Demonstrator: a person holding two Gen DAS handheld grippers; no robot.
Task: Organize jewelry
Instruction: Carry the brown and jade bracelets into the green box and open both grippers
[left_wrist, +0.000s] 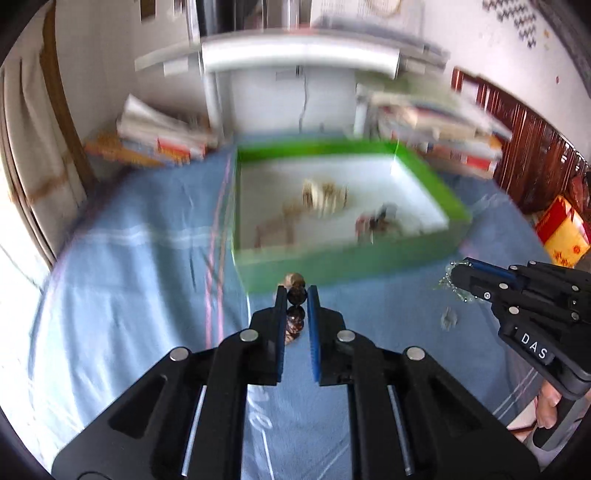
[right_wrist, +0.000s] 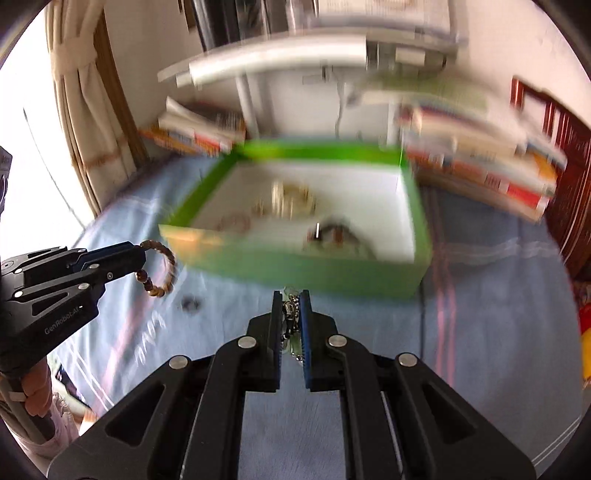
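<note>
On the bed:
Sheet (left_wrist: 129, 258): soft blue cloth with pale and pink stripes, spread under everything.
Box (left_wrist: 332, 266): shallow rectangular tray, green walls, white floor, blurred in both views; several pieces of jewelry lie inside, too smeared to tell apart.
Books (right_wrist: 480, 173): loose stacks beyond the box, left and right of it.
Left gripper (left_wrist: 297, 291): black arms, blue pads, closed on the bracelet just before the box's near wall.
Right gripper (right_wrist: 291, 299): same build, pinching the chain near the box's front wall.
Bracelet (right_wrist: 162, 266): ring of round brown beads; the right view shows the full loop hanging, the left view only a few glossy beads between the pads.
Chain (right_wrist: 291, 314): fine silvery links, glinting; the left view shows it spilling past the fingertips.
Small item (right_wrist: 190, 304): dark, blurred, lying on the sheet between the grippers.
</note>
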